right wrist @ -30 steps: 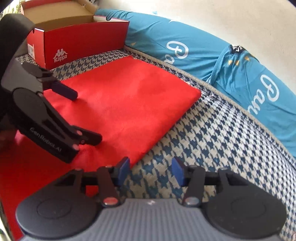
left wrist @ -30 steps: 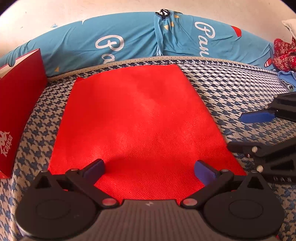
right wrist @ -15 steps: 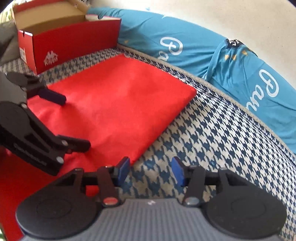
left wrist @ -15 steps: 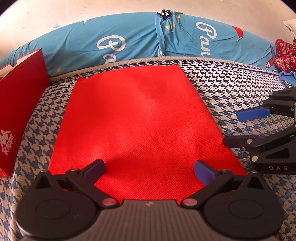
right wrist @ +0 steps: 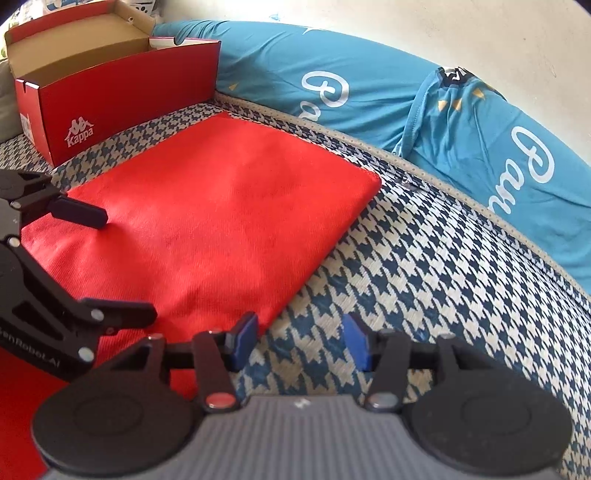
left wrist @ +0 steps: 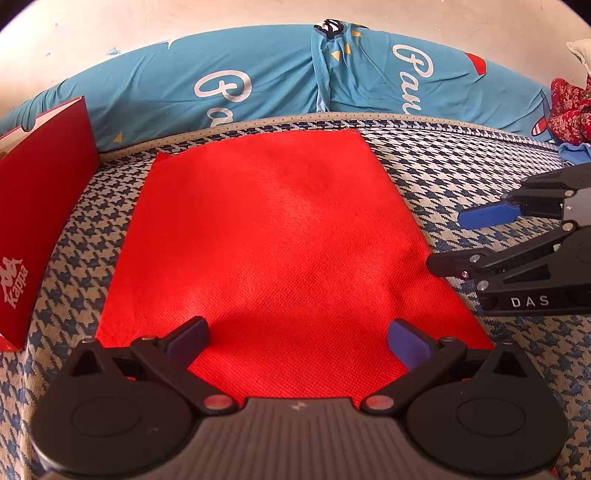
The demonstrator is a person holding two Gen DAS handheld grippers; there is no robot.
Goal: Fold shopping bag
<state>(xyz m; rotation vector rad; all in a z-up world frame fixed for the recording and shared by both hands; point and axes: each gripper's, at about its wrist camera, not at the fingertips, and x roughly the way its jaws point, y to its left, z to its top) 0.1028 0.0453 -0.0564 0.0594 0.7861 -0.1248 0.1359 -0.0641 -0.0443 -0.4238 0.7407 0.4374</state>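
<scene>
The red shopping bag [left wrist: 273,236] is laid flat on the checked bed cover [right wrist: 424,280], its far edge near the blue pillows [left wrist: 258,85]. The left gripper [left wrist: 297,338] is held wide apart over the bag's near edge. The right gripper [right wrist: 301,338] is held apart at the bag's right edge, with bare cover beside it.

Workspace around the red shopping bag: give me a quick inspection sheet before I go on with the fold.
Surface: houndstooth mattress, blue and white, piped edge.
Job's things: red shopping bag lying flat and spread out, no fold visible; handles not seen.
Clutter: open red Kappa shoebox beside the bag's far left corner, looks empty; red patterned cloth at far right.
Grippers: left tongs open, over the bag's near edge, holding nothing; right tongs open, at the bag's right edge, one pad over fabric, one over mattress.
Cables: nothing seen.
Surroundings: blue bolster pillows with white lettering along a pale wall.
</scene>
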